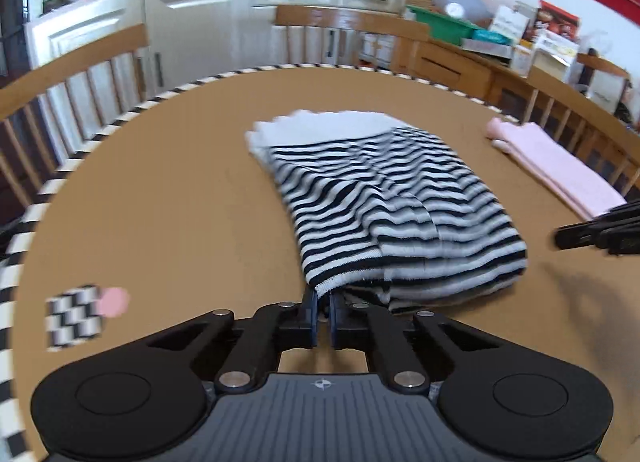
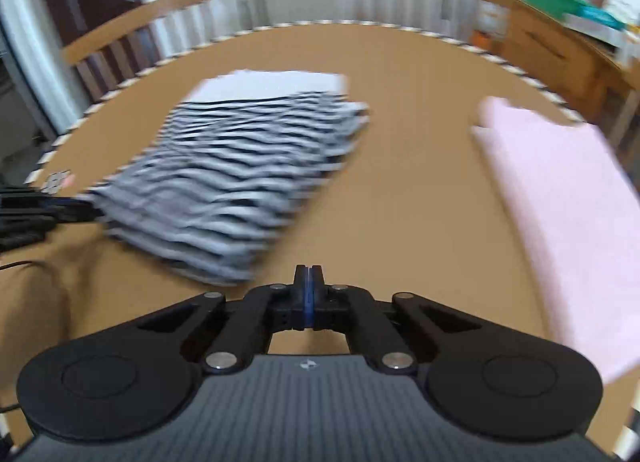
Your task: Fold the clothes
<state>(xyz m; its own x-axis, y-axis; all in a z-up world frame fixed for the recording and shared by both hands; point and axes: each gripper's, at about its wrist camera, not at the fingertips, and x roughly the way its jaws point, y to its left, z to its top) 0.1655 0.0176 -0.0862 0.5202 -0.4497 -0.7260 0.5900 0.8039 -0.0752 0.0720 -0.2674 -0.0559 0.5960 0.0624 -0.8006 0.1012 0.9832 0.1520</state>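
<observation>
Handling: the striped top looks soft, light and limp; a judgement, but it should sag and slide in layers if lifted by one point.
Where to hold: best at the near corners of the folded stack, one gripper on each, pinching through all layers so none is left behind.
Look: black and white stripes, with a plain white band at the far end; already folded into a thick rectangle, with a ribbed hem at the near left corner.
Place: near the middle of the table, long side running from the far edge toward the near edge.
Left gripper: fingers drawn almost together at the top's near left corner; the hem sits right at the tips, apparently nipped, though only a sliver of cloth shows there.
Right gripper: pressed fully together on nothing, above bare table just beside the top's near right corner.
Pink cloth: folded, lying along the table's right edge, apart from the top.
</observation>
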